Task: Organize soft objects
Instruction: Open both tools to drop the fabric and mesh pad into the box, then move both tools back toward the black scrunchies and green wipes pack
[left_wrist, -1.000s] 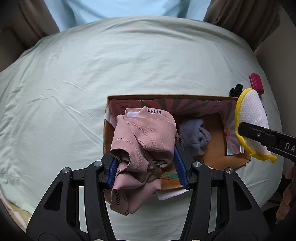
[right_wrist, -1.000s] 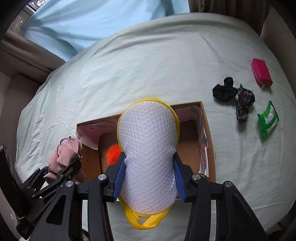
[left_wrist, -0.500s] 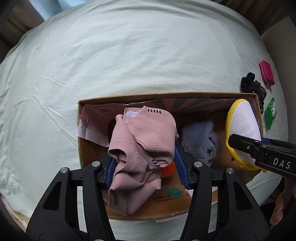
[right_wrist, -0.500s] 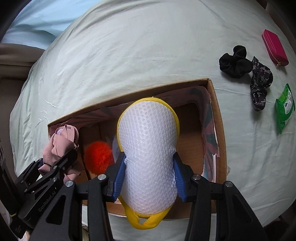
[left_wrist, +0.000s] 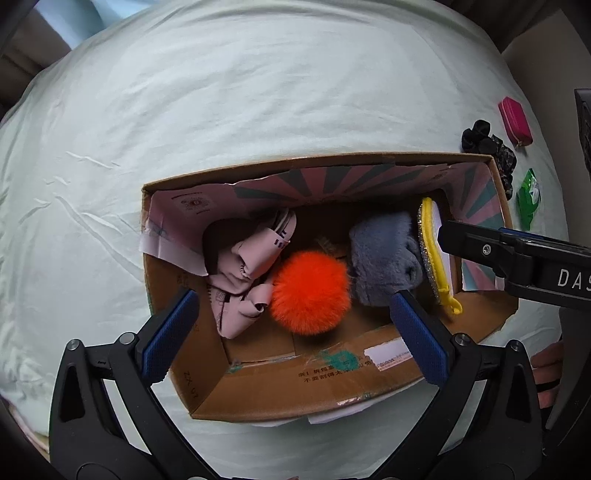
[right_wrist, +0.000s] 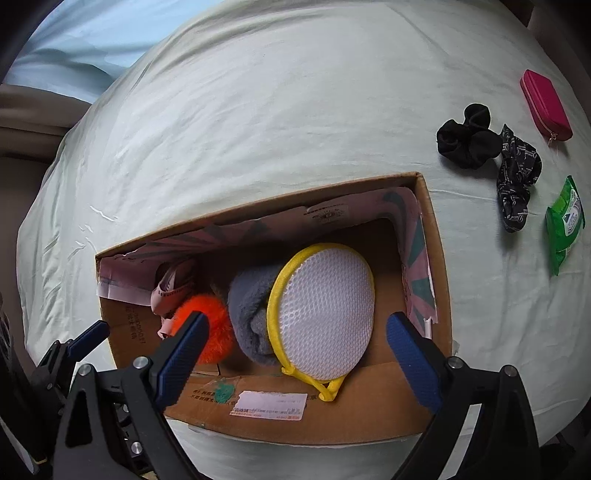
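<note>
Scrunchies, the black scrunchie (right_wrist: 466, 137) and patterned scrunchie (right_wrist: 516, 177), lie on the bed right of the cardboard box (right_wrist: 436, 236), nearer the right gripper (right_wrist: 299, 350); both grippers' fingers have just spread, emptied over the box.

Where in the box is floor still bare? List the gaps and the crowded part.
In the cardboard box, bare floor lies between the mesh pouch and the right wall, plus a strip along the near wall. Pink garment, orange pom-pom and grey plush crowd the left and middle.

Corrugated cardboard box (left_wrist: 280, 398), matt. Orange pompom (left_wrist: 310, 291) fluffy fur. Grey cloth (left_wrist: 384, 258) plush. White pouch (right_wrist: 325, 314) mesh, beneath right tongs.
</note>
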